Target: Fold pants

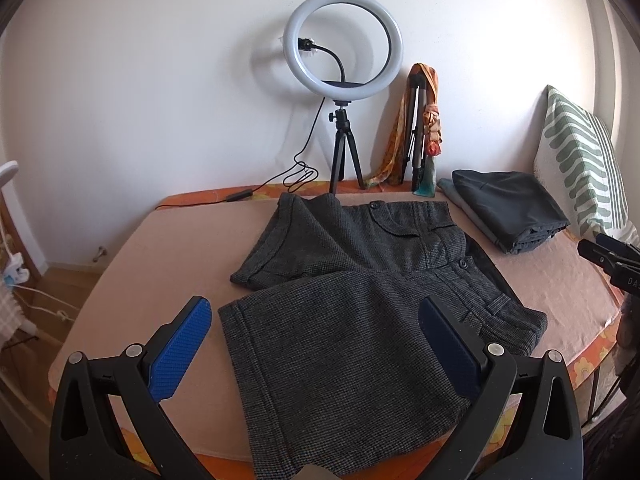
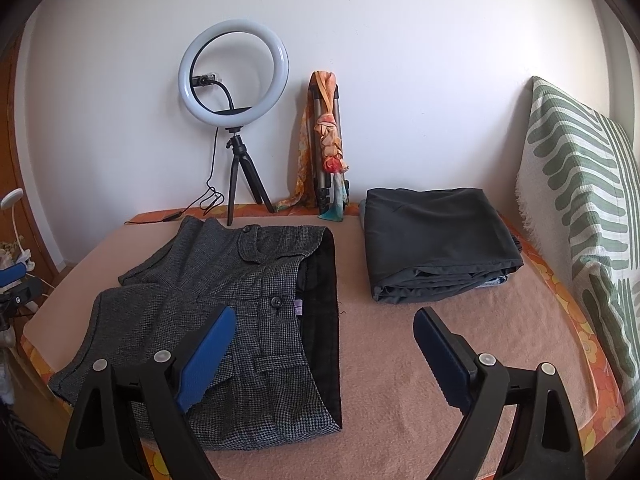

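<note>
- Lying spread flat on the pinkish bed cover are the grey tweed shorts, the waistband toward the right and the two legs reaching out to the left.
- Showing along the waistband edge in the right wrist view is the dark inner lining.
- Hovering over the near leg of the shorts, the left gripper is standing wide open with nothing between its blue pads.
- Hanging over the waistband end and the bare cover beside it, the right gripper is likewise gaping wide and holding nothing; its left pad is sitting above the tweed, though contact cannot be told.
- Sitting to the right of the shorts, apart from them, is a folded stack of dark clothes, near a green-and-white patterned pillow.
- Standing by the wall behind are a ring light on a small tripod and a folded tripod draped with an orange scarf.
</note>
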Available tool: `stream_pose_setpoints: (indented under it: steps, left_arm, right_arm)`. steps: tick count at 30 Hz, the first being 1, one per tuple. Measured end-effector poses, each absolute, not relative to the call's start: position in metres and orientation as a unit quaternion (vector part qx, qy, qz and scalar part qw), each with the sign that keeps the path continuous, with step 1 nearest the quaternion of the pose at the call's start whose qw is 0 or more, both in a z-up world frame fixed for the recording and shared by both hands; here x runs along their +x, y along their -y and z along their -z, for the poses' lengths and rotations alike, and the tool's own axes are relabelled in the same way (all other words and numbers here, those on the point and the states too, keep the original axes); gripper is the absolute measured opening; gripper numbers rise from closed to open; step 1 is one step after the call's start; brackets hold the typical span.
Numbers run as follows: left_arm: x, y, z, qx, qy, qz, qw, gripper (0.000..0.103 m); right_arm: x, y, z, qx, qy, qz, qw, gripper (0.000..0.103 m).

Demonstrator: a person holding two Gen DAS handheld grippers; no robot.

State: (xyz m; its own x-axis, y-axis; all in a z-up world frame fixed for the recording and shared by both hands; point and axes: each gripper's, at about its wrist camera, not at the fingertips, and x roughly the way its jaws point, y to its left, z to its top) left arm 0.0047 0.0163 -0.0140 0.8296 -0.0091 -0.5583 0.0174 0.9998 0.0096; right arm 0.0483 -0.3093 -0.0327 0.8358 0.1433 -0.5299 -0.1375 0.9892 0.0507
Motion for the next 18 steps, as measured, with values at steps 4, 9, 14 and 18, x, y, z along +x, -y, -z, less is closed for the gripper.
stream_pose_setpoints:
  steps: [4,9,14,18]
  left_arm:
    - [0.004,-0.024,0.022,0.018,-0.297,0.036,0.954,0.103]
    - [-0.002,-0.034,0.04,0.047,-0.32,0.05,0.945,0.099]
    - [-0.013,-0.043,0.053,0.046,-0.356,0.08,0.93,0.092]
    - [-0.022,-0.035,0.064,0.066,-0.38,0.111,0.916,0.076]
  right_arm:
    - [0.047,0.311,0.037,0.004,-0.281,-0.089,0.956,0.091]
    - [0.044,0.309,0.047,-0.019,-0.289,-0.121,0.949,0.087]
    - [0.035,0.302,0.062,-0.057,-0.301,-0.154,0.939,0.086]
    - [0.027,0.291,0.081,-0.105,-0.317,-0.19,0.923,0.083]
